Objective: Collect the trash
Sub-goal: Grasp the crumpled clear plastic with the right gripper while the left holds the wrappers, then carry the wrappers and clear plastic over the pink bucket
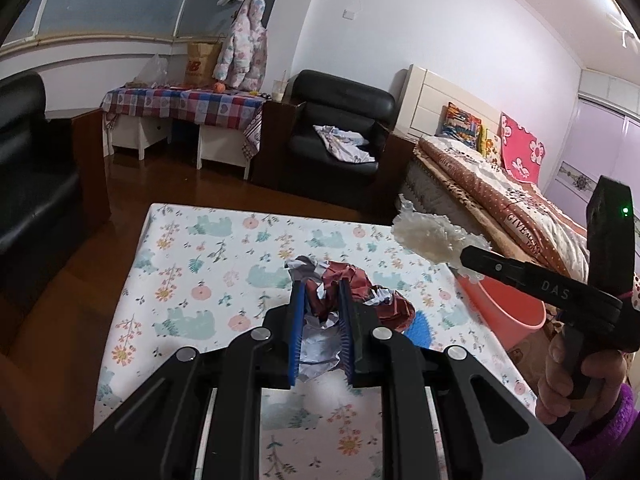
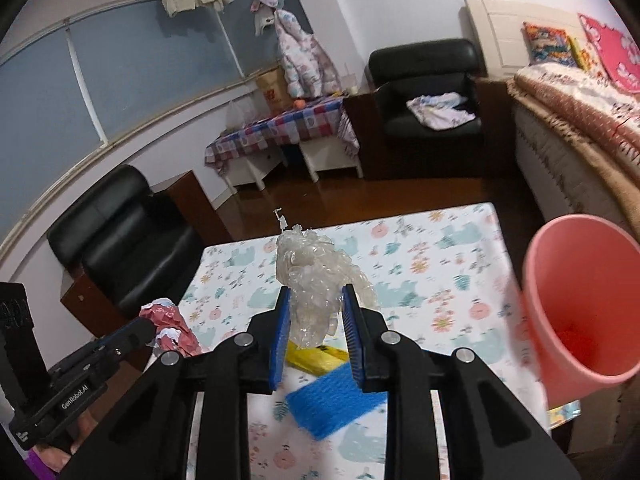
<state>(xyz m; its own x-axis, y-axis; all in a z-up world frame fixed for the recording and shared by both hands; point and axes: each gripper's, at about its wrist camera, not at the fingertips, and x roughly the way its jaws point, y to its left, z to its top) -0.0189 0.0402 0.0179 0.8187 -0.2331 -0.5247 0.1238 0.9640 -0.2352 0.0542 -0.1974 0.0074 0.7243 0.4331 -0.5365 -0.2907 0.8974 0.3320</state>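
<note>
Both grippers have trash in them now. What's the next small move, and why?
Probably carry the right gripper rightward over the pink bin and drop there. Its pads are shut on the clear plastic wad, lifted off the table, and the bin's open mouth sits just to its right. The left gripper, holding crumpled red-and-white paper, can follow.

Dark wooden floor [image 1: 168, 184], black armchair [image 1: 340, 128], bed [image 1: 500, 184], pale walls [image 1: 440, 20].
</note>
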